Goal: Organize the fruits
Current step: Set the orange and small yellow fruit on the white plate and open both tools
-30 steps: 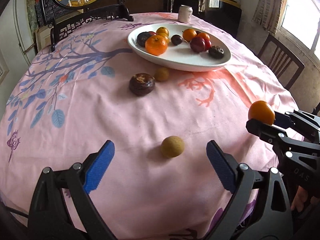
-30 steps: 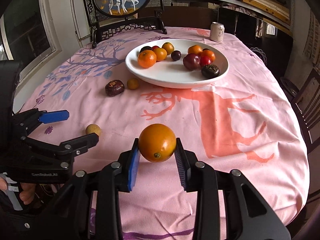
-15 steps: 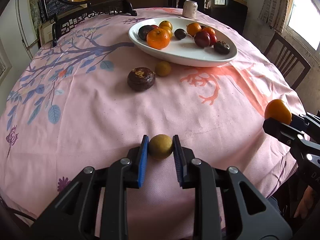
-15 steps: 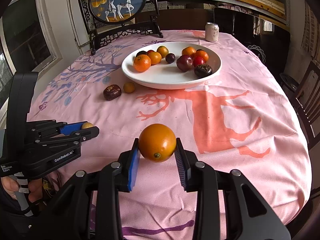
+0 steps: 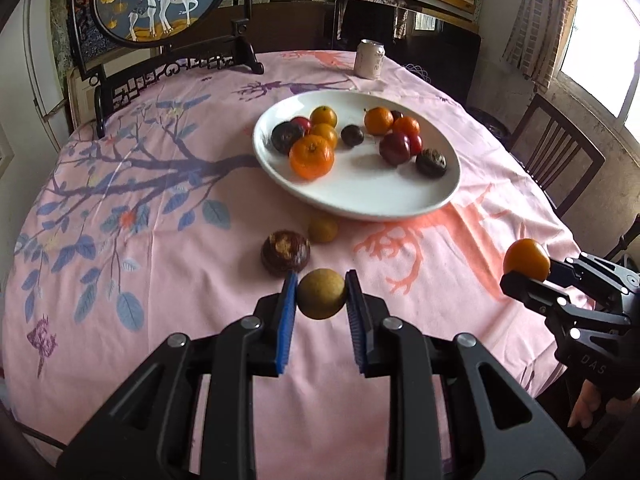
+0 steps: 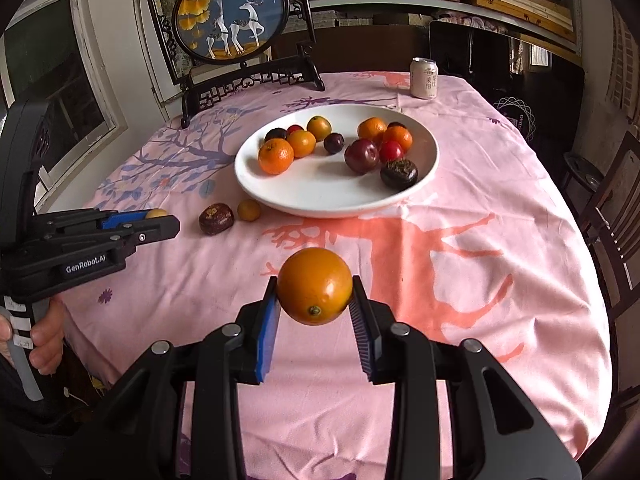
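Holding one fruit each, the left gripper [image 5: 321, 294] squeezed a small brown fruit [image 5: 321, 293] and the right gripper [image 6: 315, 286] squeezed an orange [image 6: 315, 286], both above the near cloth, probably bound for the far white plate [image 5: 360, 204].

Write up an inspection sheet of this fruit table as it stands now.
Surface: round table under a pink printed tablecloth.
Job's things: white plate holding about a dozen fruits; dark brown fruit and small yellow fruit lie on the cloth beside it.
Clutter: drink can and framed deer screen at the far edge.
Grippers: left tongs shut on a tan round fruit; right tongs shut on an orange.
Cables: nothing seen.
Surroundings: wooden chair, windows, shelves.
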A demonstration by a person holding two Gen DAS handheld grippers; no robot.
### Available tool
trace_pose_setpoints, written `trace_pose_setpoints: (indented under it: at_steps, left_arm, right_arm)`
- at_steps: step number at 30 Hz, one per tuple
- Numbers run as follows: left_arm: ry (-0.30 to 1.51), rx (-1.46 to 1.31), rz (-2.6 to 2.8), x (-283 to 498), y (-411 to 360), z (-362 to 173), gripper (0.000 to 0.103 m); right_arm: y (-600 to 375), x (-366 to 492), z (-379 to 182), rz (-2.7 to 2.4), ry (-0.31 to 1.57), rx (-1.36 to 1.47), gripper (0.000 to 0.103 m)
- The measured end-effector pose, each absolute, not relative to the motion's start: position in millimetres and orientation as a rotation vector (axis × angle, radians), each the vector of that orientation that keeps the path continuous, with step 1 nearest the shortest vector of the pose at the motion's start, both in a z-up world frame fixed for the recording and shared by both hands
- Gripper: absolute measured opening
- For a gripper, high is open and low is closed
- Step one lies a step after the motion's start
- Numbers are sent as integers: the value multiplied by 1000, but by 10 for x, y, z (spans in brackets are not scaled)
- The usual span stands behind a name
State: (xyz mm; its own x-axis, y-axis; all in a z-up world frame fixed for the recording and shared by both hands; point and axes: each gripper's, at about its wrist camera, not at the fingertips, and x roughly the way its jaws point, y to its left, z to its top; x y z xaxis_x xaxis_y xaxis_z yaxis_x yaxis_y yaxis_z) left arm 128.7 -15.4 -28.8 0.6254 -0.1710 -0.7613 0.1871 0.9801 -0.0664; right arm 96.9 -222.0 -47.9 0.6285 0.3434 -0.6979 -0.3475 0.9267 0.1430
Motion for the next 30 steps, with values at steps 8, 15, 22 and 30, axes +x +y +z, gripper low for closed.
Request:
trace_pose_setpoints:
  at_steps: [8, 15, 22, 30]
  left_arm:
    - [936, -6, -238, 2445, -523, -148, 24]
    - [1015, -11, -227, 2935, -804, -455, 25]
    - [1008, -21, -217, 2994, -807, -445, 49]
    - [821, -38, -168, 2166, -365, 4, 87]
  right_arm:
    - [-2086, 1882, -372, 391, 783, -72, 35]
    - [-2098, 2332, -641, 383, 878, -78, 34]
    - [-2120, 2386, -709, 365, 878, -85, 46]
    - [-2244, 1887, -426, 315, 789, -85, 57]
